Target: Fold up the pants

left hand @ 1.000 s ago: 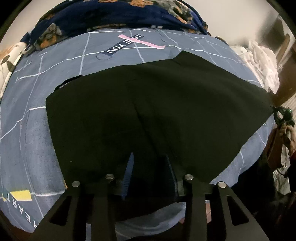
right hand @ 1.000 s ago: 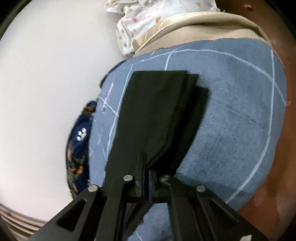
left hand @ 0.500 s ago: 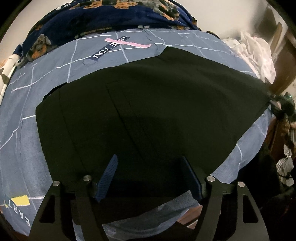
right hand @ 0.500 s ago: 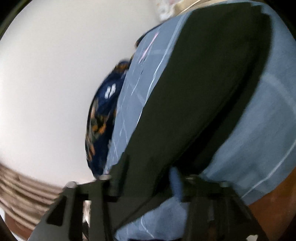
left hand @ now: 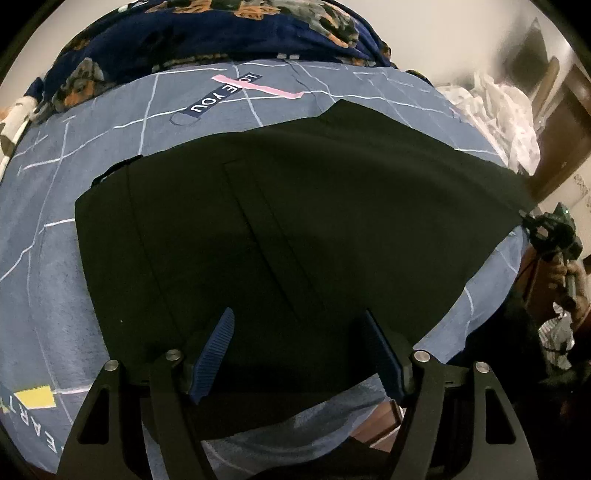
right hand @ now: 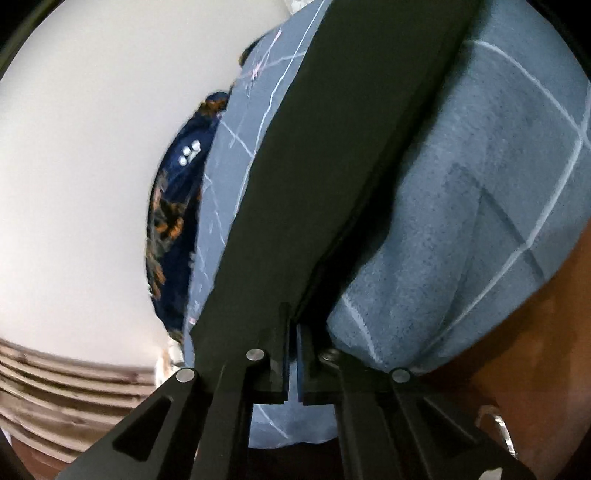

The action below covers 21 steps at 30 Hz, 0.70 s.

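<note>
Black pants (left hand: 295, 221) lie spread flat on a blue bedsheet (left hand: 55, 258) with white grid lines. My left gripper (left hand: 299, 325) is open just above the pants' near edge, its blue pads (left hand: 218, 350) wide apart, holding nothing. In the right wrist view the pants (right hand: 351, 147) run away as a long folded strip. My right gripper (right hand: 291, 325) is shut on the pants' end, which is lifted a little off the sheet (right hand: 480, 221). The right gripper also shows at the far right of the left wrist view (left hand: 550, 232), at the pants' corner.
A dark blue patterned blanket (left hand: 221, 33) lies bunched at the far side of the bed. White crumpled cloth (left hand: 495, 107) sits at the back right. Brown wooden furniture (right hand: 535, 332) borders the bed. A white wall (right hand: 92, 147) is on the left.
My left gripper has opened wide and let go of the pants' near edge. My right gripper opened briefly, then shut again on the pants' end, and has tilted.
</note>
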Available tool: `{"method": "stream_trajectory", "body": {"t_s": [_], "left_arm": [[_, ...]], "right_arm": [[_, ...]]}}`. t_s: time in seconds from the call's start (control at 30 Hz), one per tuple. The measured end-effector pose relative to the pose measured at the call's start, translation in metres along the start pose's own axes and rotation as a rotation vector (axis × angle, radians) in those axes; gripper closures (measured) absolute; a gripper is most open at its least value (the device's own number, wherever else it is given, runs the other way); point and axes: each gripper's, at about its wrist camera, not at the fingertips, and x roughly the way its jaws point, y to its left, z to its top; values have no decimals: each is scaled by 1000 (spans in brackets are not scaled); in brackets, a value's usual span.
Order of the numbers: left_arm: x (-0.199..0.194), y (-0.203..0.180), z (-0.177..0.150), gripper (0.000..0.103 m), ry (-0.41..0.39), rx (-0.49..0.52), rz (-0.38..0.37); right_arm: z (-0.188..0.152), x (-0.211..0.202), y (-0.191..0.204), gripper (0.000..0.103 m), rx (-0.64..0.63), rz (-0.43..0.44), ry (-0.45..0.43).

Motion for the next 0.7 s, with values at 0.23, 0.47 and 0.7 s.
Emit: {"method": "stream_trajectory", "body": {"t_s": [0.23,0.47,0.7], "left_arm": [[2,-5,-2,30,-4,26,18],[2,-7,-3,27,-4,41,25],[2,-7,-2,27,-2,46,28]], "right_arm": [[5,-2,1,99,-5,-4,-8],[4,-1,1,100,8,6,-12],[9,-29,-22,94,103,112,-91]]}}
